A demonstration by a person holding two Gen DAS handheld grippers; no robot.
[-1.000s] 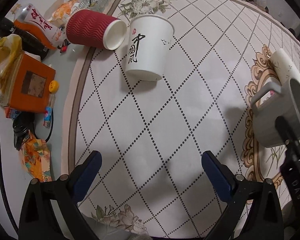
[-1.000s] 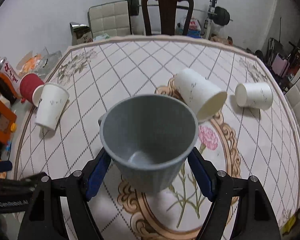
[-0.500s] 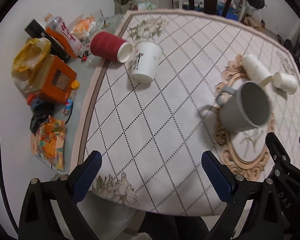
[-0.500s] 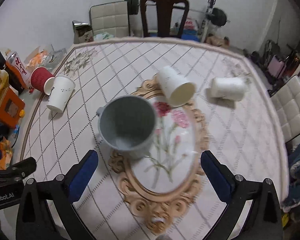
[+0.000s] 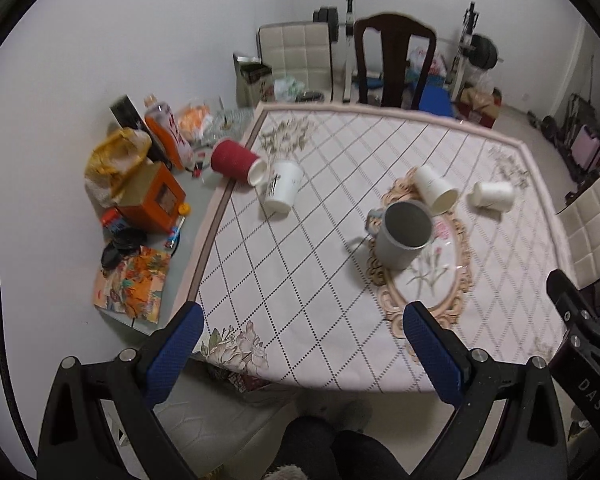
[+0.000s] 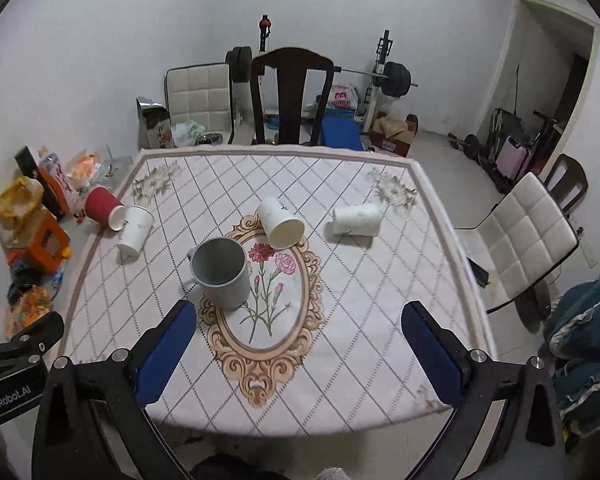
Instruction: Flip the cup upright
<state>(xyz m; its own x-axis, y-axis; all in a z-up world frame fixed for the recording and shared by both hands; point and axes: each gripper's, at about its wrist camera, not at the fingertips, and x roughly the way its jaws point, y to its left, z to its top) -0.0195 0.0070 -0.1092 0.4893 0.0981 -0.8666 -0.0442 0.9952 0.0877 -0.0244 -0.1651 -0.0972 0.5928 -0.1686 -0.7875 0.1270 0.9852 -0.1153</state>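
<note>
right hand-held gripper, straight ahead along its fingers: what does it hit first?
Probably the bare tablecloth, around the oval flower motif. The right hand-held gripper is open and empty, and the grey mug stands upright left of that line. Depth is unclear.

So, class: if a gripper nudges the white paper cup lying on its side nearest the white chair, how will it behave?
The white paper cup would probably roll, curving since it tapers. It looks thin and light, so it likely skids and dents easily.

mug handle [image 5: 374,216] mostly hidden, bottle label [image 5: 171,130] illegible
</note>
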